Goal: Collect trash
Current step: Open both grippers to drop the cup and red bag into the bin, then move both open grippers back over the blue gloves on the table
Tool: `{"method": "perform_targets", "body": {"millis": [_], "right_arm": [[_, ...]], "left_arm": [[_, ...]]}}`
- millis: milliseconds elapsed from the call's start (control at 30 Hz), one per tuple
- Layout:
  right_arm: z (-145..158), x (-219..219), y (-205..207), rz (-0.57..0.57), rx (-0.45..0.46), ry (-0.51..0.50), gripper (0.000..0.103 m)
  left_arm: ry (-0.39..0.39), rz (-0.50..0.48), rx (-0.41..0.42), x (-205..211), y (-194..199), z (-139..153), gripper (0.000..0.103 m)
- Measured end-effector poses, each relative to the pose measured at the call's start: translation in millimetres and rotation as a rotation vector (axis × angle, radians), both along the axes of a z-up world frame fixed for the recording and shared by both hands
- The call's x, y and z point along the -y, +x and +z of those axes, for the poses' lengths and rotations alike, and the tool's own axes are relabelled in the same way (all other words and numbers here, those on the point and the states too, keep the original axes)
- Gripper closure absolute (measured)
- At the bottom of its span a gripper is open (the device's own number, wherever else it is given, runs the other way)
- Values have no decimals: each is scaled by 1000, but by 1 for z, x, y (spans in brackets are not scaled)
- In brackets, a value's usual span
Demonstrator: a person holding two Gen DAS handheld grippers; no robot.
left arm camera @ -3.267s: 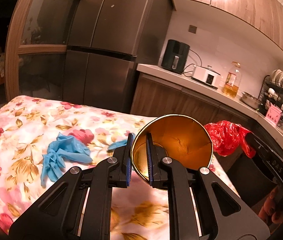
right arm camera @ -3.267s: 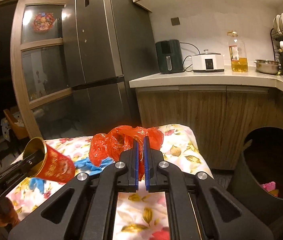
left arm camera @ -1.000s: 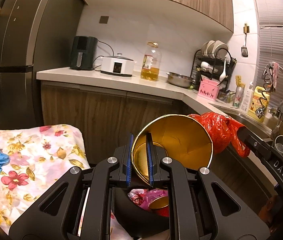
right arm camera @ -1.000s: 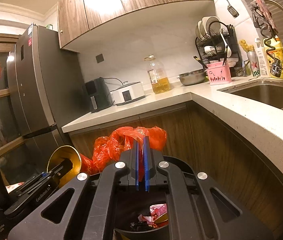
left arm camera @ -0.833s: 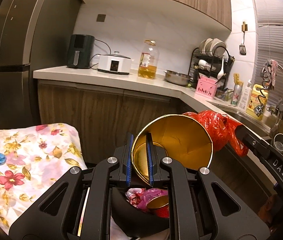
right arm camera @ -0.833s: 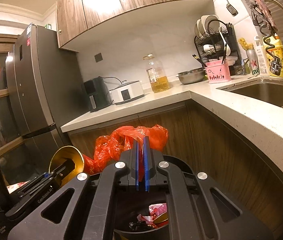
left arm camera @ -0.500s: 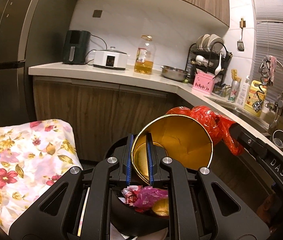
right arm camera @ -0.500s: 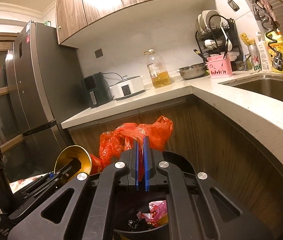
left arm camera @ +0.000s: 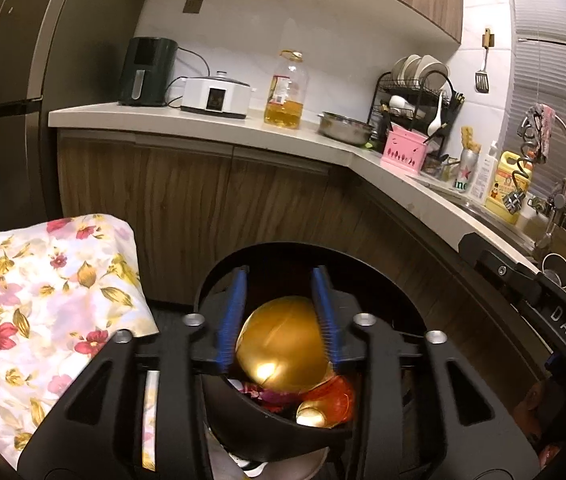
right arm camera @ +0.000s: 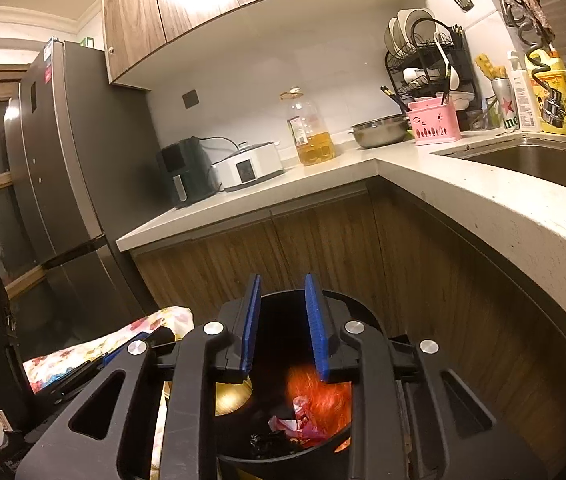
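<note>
While both hover over the black trash bin (left arm camera: 219, 412), the left hand-held gripper (left arm camera: 281, 316) and right hand-held gripper (right arm camera: 281, 328) are opening, pads clear; the gold-lined cup (left arm camera: 283, 346) and red plastic bag (right arm camera: 319, 400) sit inside the bin.

The cup (left arm camera: 283, 344) lies in the bin (left arm camera: 383, 276), beside the table (left arm camera: 43, 280).

Bin mouth (left arm camera: 411, 300) is wide open from above, but the wooden cabinets (left arm camera: 187, 204) crowd it behind and the flowery-clothed bench (left arm camera: 43, 288) hems in the left.
</note>
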State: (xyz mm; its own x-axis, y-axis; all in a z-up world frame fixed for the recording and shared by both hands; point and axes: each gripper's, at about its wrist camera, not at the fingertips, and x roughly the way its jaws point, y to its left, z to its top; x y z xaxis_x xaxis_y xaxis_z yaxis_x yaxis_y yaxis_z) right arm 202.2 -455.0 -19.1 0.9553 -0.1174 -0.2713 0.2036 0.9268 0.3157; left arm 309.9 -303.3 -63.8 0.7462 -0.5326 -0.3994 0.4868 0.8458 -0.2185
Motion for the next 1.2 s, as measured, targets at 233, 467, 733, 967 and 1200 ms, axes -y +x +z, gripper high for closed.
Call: {"method": "perform_targets", "body": {"millis": [233, 467, 733, 967, 1200], "right_arm": [[0, -5, -7, -9, 2, -8, 51], [3, -16, -16, -8, 18, -21, 33], [7, -47, -22, 58, 32, -28, 21], [12, -87, -26, 128, 46, -56, 10], [12, -140, -24, 219, 55, -89, 7]], "left_arm": [[1, 54, 11, -15, -10, 0, 35], [0, 157, 0, -55, -22, 1, 25], [-1, 300, 15, -111, -42, 7, 20], [19, 413, 37, -166, -61, 12, 19], [48, 532, 43, -225, -74, 10, 18]]}}
